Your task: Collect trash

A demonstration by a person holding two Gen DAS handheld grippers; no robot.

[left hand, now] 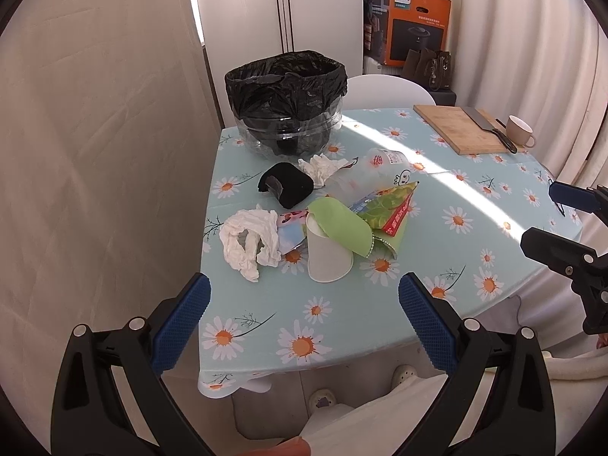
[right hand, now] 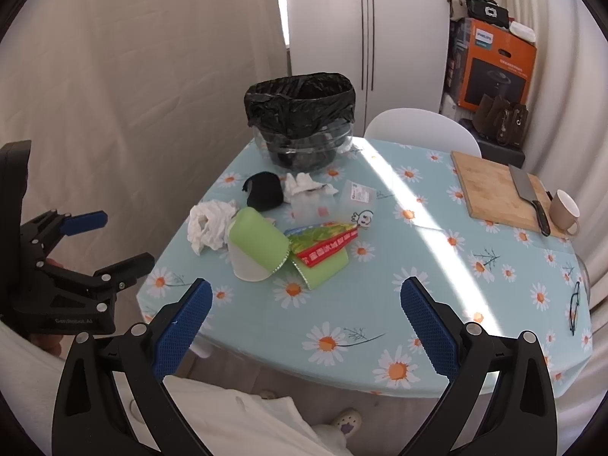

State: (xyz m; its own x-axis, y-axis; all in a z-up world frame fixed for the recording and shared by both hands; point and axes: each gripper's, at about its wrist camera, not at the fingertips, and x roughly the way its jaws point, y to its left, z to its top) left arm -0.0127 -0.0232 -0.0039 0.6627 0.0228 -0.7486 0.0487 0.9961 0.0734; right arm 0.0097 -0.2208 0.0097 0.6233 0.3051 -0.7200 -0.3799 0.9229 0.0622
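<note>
Both grippers are held spread and empty at the near edge of the table (left hand: 342, 326): the left gripper (left hand: 304, 300) faces the litter, and the right gripper (right hand: 306, 304) is held further right, also facing it. The trash is heaped left of centre, between the near edge and the bin (left hand: 285, 102), which stands at the far left corner. A paper cup (left hand: 326, 254) lies mouth-down nearest, with a green sheet (left hand: 338, 228) draped over it; it is judged light and easily crushed, best pinched gently across its wall. The crumpled tissue (left hand: 250, 239) just left of it and a second tissue (left hand: 319, 167) near the bin are soft and can be taken anywhere. The snack wrapper (left hand: 387, 209) is thin and likely slippery, so a folded edge is preferred. A black roll (left hand: 287, 186) and a clear plastic tub (left hand: 380, 167) lie beyond. The bin is lined with a black bag; nothing can be made out inside it. A board (left hand: 456, 129), knife (left hand: 490, 127) and mug (left hand: 520, 131) at the far right are not judged trash
</note>
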